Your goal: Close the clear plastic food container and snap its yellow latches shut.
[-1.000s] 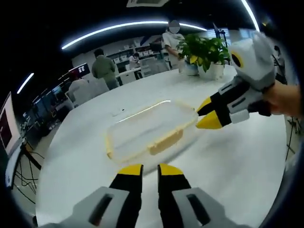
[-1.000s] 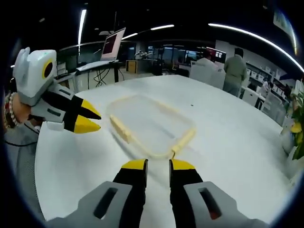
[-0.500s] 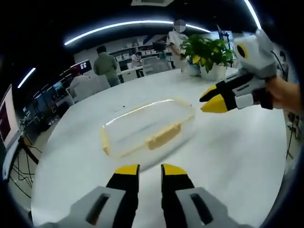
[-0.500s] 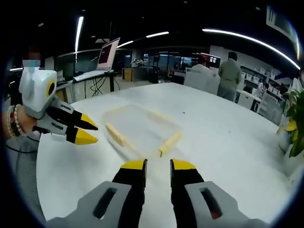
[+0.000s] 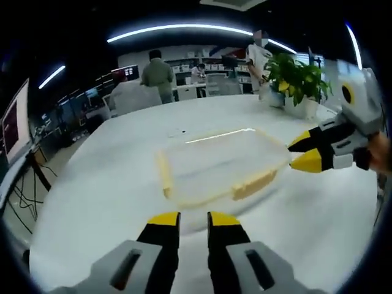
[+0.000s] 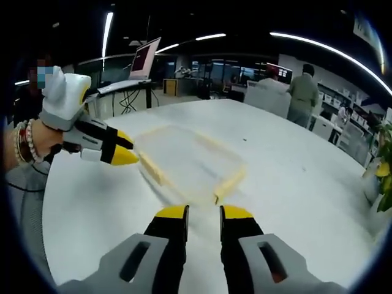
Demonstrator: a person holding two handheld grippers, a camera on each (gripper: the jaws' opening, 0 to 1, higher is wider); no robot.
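The clear plastic container [image 5: 220,160] lies flat on the white table [image 5: 110,202]. One yellow latch [image 5: 163,173] runs along its left end and another [image 5: 254,182] along its near side. My left gripper [image 5: 193,219] hovers just short of the container, jaws a little apart and empty. My right gripper [image 5: 304,150] comes in from the right, its tips at the container's right end, slightly open and empty. In the right gripper view the container [image 6: 190,160] lies ahead of my right gripper [image 6: 204,213], and my left gripper [image 6: 127,148] is at its left latch [image 6: 153,168].
A potted plant [image 5: 295,75] stands at the table's far side. Several people stand by desks behind it. A monitor [image 6: 146,58] stands on a desk beyond the table. A hand with a bracelet [image 6: 23,144] holds the left gripper.
Both grippers have closed in on the container: the left one now reaches its left latch, and the right one has dropped to its right end. Both views have shifted.
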